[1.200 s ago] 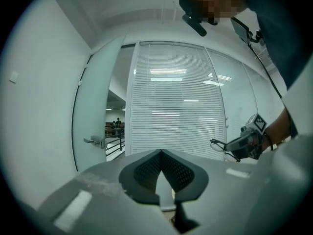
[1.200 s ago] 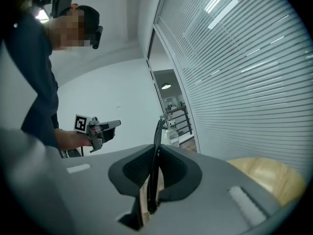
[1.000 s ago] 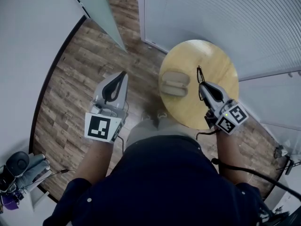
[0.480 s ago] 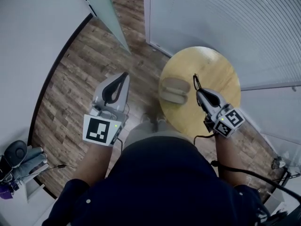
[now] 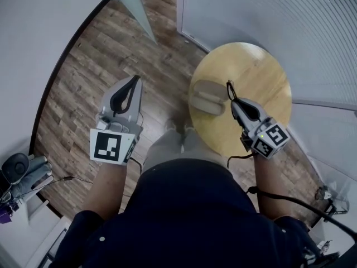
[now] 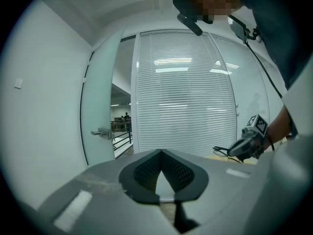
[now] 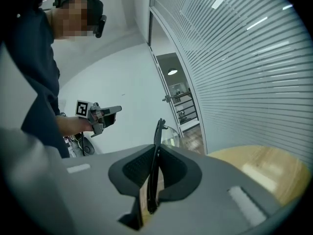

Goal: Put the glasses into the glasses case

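The right gripper (image 5: 233,101) pinches the glasses (image 5: 228,87) over the round wooden table (image 5: 268,71) beside the glasses case (image 5: 205,96), the left gripper (image 5: 133,82) pressed together, empty.

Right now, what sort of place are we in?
Likely an office: a glass wall with blinds, a frosted glass door, and a small round table on a plank floor.

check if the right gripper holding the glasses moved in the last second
Yes. In the head view the right gripper, shut on the glasses, has edged left toward the case on the round table, so the gap between them is narrower.
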Available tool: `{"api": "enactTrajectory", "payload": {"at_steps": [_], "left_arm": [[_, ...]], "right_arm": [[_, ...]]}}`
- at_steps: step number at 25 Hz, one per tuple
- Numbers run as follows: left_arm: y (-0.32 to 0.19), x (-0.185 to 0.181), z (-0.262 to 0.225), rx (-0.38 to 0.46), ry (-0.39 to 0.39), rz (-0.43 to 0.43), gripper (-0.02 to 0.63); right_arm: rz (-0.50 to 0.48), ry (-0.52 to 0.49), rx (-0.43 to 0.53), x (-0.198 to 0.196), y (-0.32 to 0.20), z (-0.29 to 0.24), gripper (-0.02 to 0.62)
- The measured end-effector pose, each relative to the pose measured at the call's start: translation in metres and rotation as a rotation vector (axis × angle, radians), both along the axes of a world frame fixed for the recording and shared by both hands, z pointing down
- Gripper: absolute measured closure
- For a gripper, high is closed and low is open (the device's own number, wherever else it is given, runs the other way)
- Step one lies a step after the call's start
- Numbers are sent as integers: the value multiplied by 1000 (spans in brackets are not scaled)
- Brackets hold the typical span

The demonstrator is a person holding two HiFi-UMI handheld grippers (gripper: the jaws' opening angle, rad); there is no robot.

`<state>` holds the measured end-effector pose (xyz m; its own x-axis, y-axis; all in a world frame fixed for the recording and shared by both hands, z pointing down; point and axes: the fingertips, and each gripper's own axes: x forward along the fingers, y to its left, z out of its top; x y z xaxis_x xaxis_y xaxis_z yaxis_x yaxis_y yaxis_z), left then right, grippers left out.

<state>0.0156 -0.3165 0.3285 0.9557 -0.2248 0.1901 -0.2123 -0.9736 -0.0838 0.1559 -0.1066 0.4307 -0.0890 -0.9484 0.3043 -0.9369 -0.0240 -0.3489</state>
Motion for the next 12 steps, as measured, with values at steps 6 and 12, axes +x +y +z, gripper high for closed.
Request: {"api": "enactTrajectory", "payload": {"at_steps": [6, 12], "left_arm": [[6, 8, 7, -17, 16, -11, 603], [0, 10, 28, -30, -24, -19, 603]], "right_arm": [[-39, -40, -26, -1, -7, 24, 561], [-65, -61, -46, -4, -16, 44, 561]]}}
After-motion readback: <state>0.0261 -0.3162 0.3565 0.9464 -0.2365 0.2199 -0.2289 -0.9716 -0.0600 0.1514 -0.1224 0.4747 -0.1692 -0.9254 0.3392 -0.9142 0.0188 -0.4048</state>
